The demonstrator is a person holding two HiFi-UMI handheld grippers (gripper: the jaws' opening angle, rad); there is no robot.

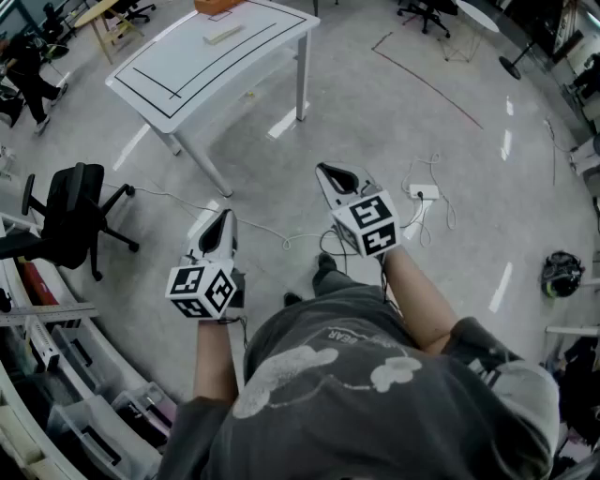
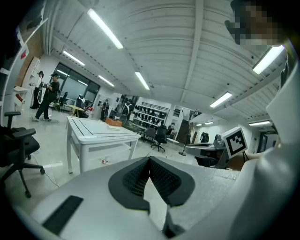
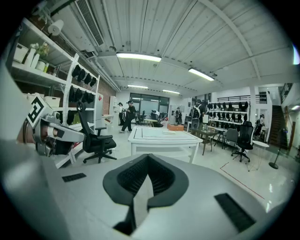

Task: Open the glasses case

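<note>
Glasses case (image 1: 223, 35), as far as its small size in the head view allows, is the pale oblong lying on the white table (image 1: 253, 66), well ahead of both grippers and touched by neither. A brown box (image 1: 217, 5) sits just beyond it on the same tabletop.

The left gripper (image 1: 225, 216) is held out over the bare floor and tilted slightly down. Its jaws are closed tip to tip with nothing between them. From this gripper the table stands ahead and off to the left.

The right gripper (image 1: 329, 171) reaches a little further forward than the left. Its jaws are likewise pressed together and empty. From this gripper the table lies almost straight ahead, past the jaw tips.

A black office chair (image 1: 75, 211) stands out to the left of the left gripper. A white power strip (image 1: 423, 192) with its loose cable lies on the floor just to the right of the right gripper.
</note>
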